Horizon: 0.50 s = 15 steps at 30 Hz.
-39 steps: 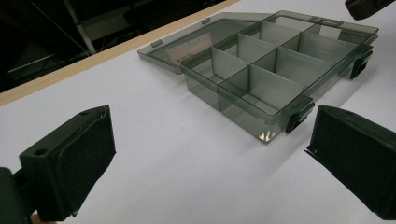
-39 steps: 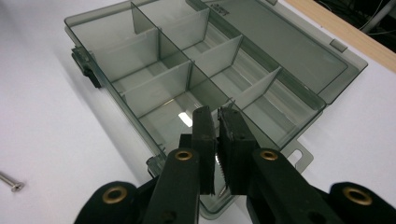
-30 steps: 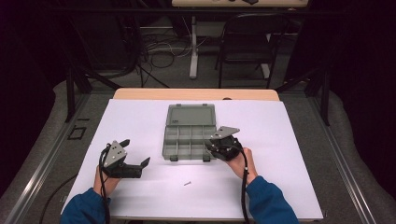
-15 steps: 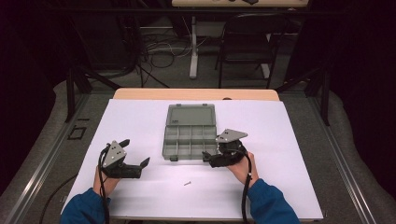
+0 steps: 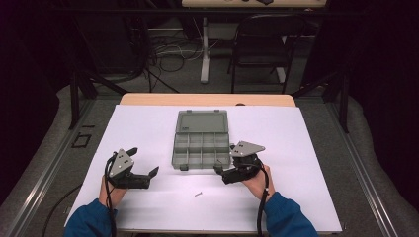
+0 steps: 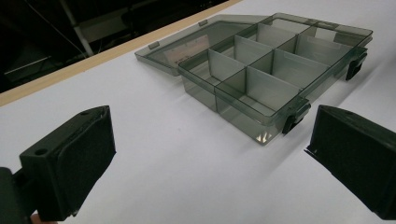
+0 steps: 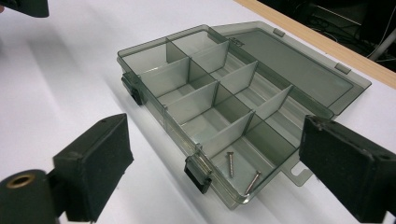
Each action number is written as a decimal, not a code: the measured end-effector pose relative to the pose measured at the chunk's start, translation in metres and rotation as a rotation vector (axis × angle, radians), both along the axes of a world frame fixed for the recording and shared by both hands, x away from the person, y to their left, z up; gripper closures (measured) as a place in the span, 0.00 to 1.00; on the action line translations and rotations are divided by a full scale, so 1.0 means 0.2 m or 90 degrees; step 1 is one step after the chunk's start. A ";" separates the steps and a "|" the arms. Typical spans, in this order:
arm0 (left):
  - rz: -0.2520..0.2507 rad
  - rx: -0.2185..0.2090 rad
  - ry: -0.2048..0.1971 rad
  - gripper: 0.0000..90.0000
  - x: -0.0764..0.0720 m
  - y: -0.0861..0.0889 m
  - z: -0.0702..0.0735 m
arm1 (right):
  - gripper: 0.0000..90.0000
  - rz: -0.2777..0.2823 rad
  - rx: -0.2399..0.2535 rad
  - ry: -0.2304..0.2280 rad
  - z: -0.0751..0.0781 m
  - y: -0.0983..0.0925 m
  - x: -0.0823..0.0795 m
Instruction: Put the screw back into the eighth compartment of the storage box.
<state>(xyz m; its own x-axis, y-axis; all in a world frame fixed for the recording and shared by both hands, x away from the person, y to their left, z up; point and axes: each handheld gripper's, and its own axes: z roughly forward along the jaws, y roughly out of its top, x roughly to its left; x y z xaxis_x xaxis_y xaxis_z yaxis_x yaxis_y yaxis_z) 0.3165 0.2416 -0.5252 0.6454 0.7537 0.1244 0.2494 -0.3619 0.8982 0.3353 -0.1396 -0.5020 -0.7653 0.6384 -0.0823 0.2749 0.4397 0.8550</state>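
Organizer box [image 5: 201,140]: one, smoky clear plastic, lid folded flat behind it; eight compartments counted in the right gripper view
Screws inside [image 7: 242,172]: two, in the box's near-right corner compartment
Loose screw [image 5: 198,194]: one, on the white sheet in front of the box
Left gripper [image 5: 143,165]: front-left of the box, jaws apart, nothing between
Right gripper [image 5: 221,169]: just off the box's near-right corner, jaws apart, empty
Change: right jaws have just been opening; that gripper drew back from the box's corner; left gripper unmoved
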 end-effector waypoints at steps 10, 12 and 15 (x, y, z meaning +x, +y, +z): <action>-0.001 0.006 0.001 0.00 0.00 0.00 0.00 | 0.02 0.014 0.000 -0.001 -0.01 0.01 -0.03; 0.001 0.004 0.000 0.00 0.00 -0.01 0.00 | 0.02 0.013 0.000 0.002 -0.01 0.00 -0.03; 0.002 0.007 0.001 0.00 0.00 0.00 0.00 | 0.01 0.019 0.006 -0.002 -0.01 0.01 -0.04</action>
